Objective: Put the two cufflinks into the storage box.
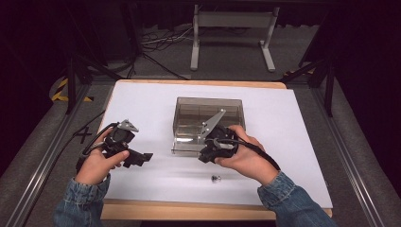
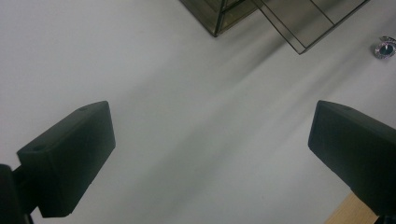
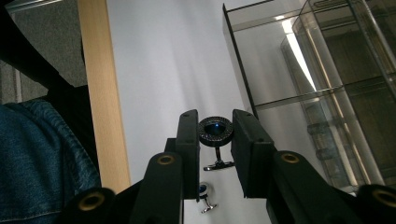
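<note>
L gripper point(image 1: 142, 158) idle near table's left side, jaws wide w/ nothing between, prob. parked clear. R gripper point(image 3: 215, 135) clamps a round cufflink point(image 3: 215, 130) by its face, beside the smoky acrylic box point(image 1: 208, 124), prob. for loading; 2nd cufflink point(image 1: 216, 178) waits on the white table point(image 1: 293, 142)

Dark room; grey carpeted floor point(image 1: 227, 56); white metal stand point(image 1: 231, 28) beyond the white-topped, wood-edged surface point(image 1: 142, 104); loose cables point(image 1: 161, 42).
</note>
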Tool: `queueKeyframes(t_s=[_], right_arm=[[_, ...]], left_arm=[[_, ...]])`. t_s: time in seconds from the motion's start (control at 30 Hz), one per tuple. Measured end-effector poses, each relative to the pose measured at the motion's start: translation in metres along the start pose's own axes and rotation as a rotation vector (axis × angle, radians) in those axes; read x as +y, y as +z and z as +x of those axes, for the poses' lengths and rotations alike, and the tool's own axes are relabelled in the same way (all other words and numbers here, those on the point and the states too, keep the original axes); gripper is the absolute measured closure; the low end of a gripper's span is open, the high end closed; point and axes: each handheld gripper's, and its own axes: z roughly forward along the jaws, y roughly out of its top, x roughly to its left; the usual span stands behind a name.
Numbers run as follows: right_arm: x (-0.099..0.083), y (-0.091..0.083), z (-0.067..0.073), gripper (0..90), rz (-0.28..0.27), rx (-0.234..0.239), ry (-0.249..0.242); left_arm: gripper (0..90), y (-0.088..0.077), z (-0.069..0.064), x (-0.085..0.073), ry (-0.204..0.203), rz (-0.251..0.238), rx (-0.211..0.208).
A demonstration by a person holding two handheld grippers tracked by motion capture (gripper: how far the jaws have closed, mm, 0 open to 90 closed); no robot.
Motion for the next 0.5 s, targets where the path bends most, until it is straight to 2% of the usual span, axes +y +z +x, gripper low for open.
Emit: queueKeyframes(t_s=[0.5], right_arm=[[0.011, -0.007, -0.015, 73.4, -0.009, -0.022, 0.034]], left_arm=[[1.5, 0.0, 0.0, 0.0, 0.001, 0.001, -0.002]])
